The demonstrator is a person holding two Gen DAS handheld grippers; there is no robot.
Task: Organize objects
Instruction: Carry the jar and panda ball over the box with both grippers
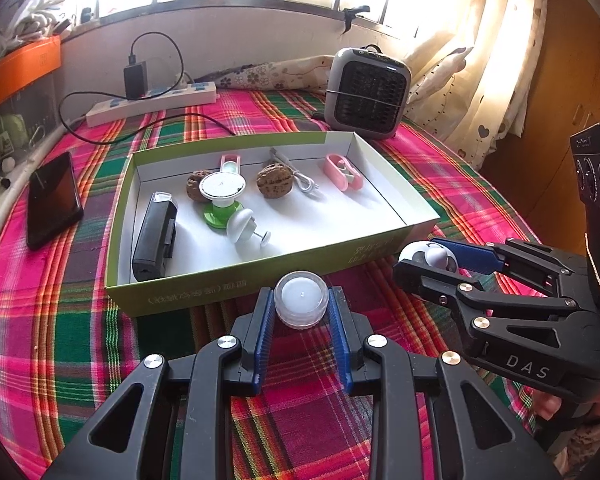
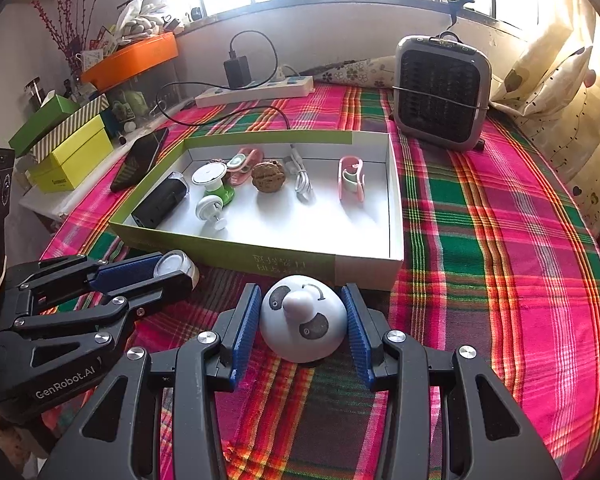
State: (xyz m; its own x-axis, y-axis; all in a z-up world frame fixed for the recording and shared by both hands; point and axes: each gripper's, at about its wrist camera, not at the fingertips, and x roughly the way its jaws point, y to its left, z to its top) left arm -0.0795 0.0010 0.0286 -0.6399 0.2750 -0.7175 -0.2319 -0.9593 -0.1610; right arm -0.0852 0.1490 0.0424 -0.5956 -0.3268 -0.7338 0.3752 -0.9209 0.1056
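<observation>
My left gripper (image 1: 301,305) is shut on a small clear round jar with a white inside (image 1: 301,299), just in front of the green box (image 1: 236,286); the jar also shows in the right wrist view (image 2: 174,265). My right gripper (image 2: 303,320) is shut on a white panda-face dome (image 2: 303,322), also near the box's front wall (image 2: 284,262); the dome also shows in the left wrist view (image 1: 428,258). Inside the box lie a black device (image 1: 156,236), two walnuts (image 1: 274,179), a green-and-white stand (image 1: 220,196), a white knob (image 1: 242,226), a cable (image 1: 302,180) and a pink clip (image 1: 344,172).
A black phone (image 1: 52,200) lies left of the box. A power strip (image 1: 152,104) with a charger and a grey heater (image 1: 366,92) stand behind it. Yellow and green boxes (image 2: 72,152) sit at the far left. A plaid cloth (image 2: 500,240) covers the table.
</observation>
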